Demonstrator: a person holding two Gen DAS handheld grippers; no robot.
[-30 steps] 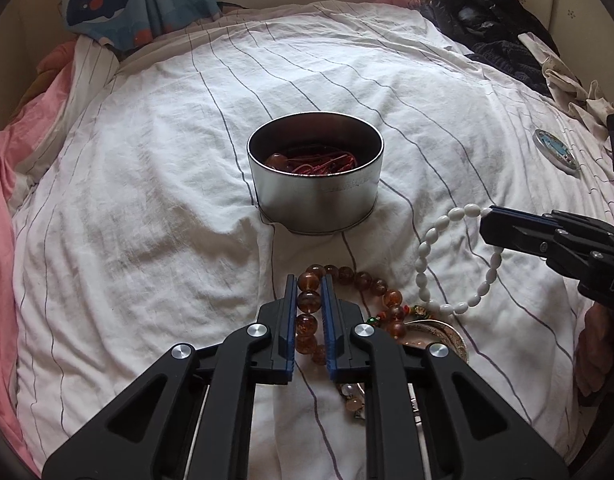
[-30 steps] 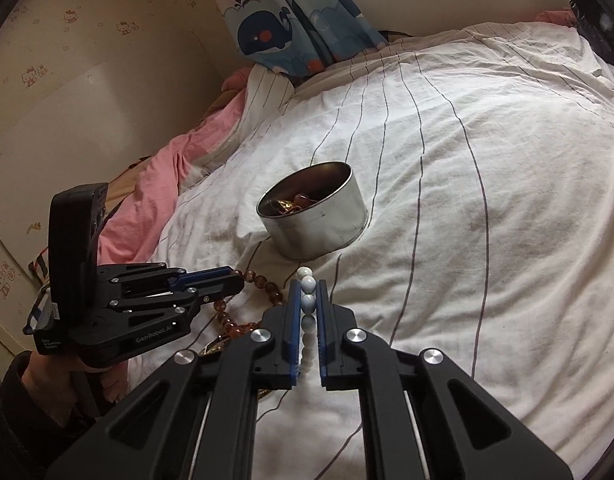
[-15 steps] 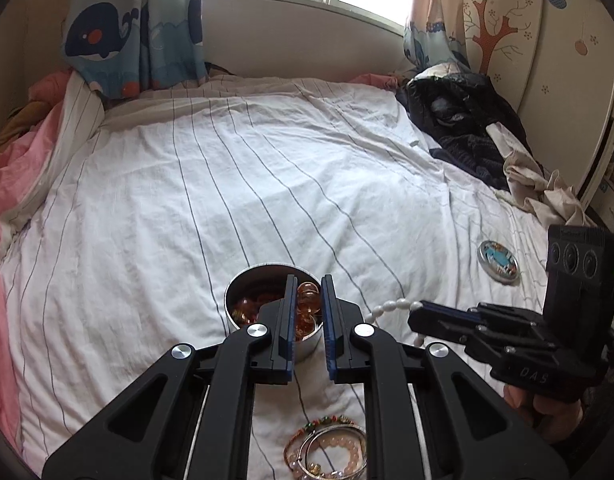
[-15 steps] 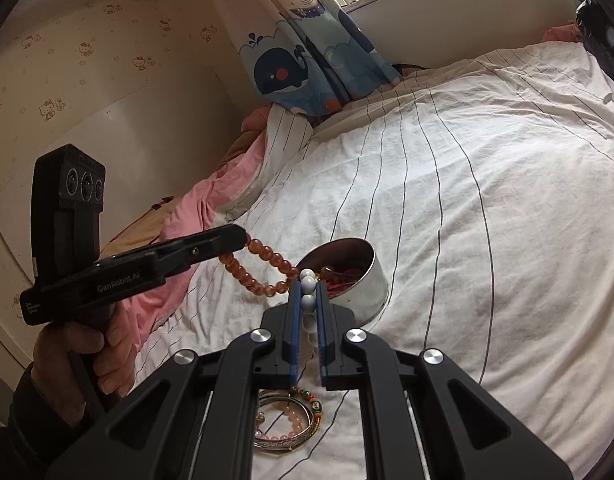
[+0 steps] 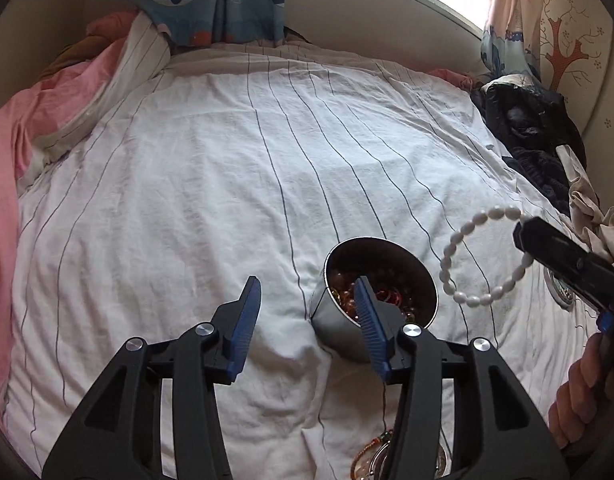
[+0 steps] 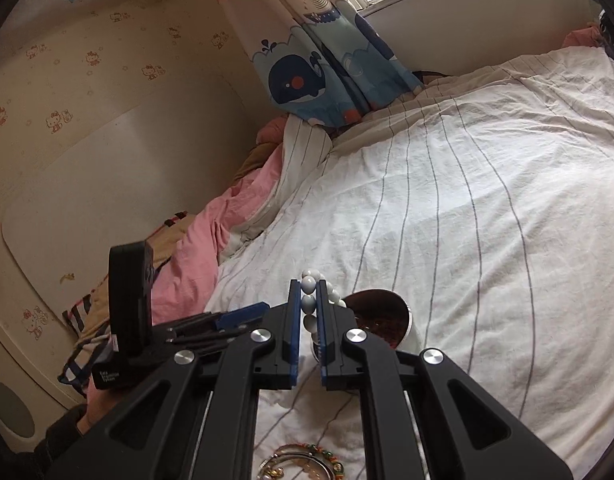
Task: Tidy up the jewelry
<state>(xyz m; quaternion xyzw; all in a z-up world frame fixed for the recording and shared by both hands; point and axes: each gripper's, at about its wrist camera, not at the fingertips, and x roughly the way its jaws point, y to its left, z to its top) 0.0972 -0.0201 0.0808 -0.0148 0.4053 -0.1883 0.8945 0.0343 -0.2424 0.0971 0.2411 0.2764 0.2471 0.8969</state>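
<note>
A round metal tin (image 5: 339,336) stands on the striped white bedsheet, holding amber beads and red jewelry (image 5: 347,292). My left gripper (image 5: 307,316) is open and empty, just above the tin's near left side. My right gripper (image 6: 307,312) is shut on a white bead bracelet (image 6: 309,304); in the left wrist view the bracelet (image 5: 459,292) hangs as a loop from the right gripper (image 5: 527,236), to the right of the tin and above it. The tin (image 6: 391,320) sits just beyond the right fingertips. More bangles and bead bracelets (image 6: 307,460) lie on the sheet below.
The loose jewelry pile (image 5: 371,460) lies near me, partly hidden by the left gripper. A small round lid or trinket (image 5: 561,290) lies right of the tin. Dark clothes (image 5: 531,140) are heaped at the right; a pink quilt (image 5: 11,160) lies at the left.
My left gripper has opened; the amber bead bracelet it held now lies in the tin. My right gripper has carried the white bracelet up and closer to the tin.
</note>
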